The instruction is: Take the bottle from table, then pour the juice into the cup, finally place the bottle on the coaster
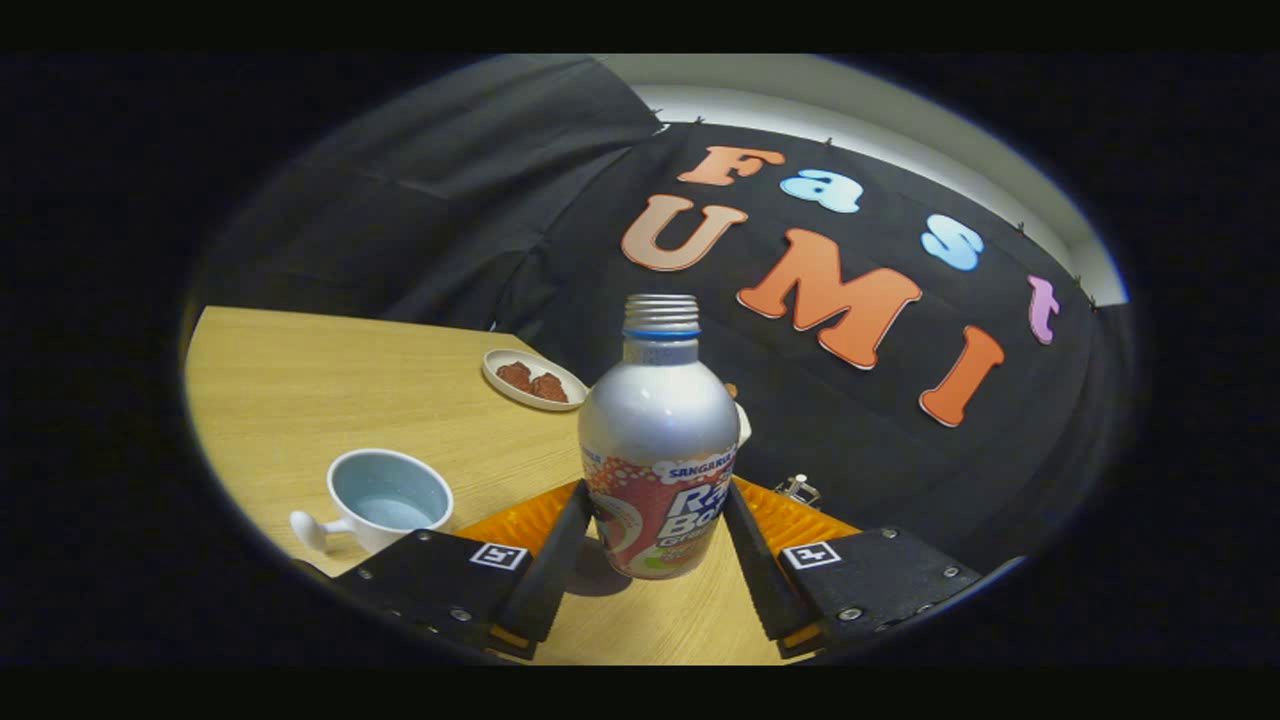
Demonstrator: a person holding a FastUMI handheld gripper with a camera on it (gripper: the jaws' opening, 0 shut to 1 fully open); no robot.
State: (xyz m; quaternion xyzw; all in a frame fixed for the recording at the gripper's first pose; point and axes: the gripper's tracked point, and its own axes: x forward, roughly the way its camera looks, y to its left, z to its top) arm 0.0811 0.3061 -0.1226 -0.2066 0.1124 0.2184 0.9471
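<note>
The gripper is sitting low over the wooden table, its two fingers flanking the bottle, which is standing upright between them, cap off; whether the pads are actually pressing its sides I cannot tell. The cup is waiting near, off to the left of the fingers, a small dish lying beyond it. The bottle's label is reading "SANGARIA" above larger, partly hidden letters

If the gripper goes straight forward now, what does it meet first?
Most likely the bottle: it stands upright between the fingers of the gripper, which flank its lower part. Whether they already press on it is unclear.
</note>
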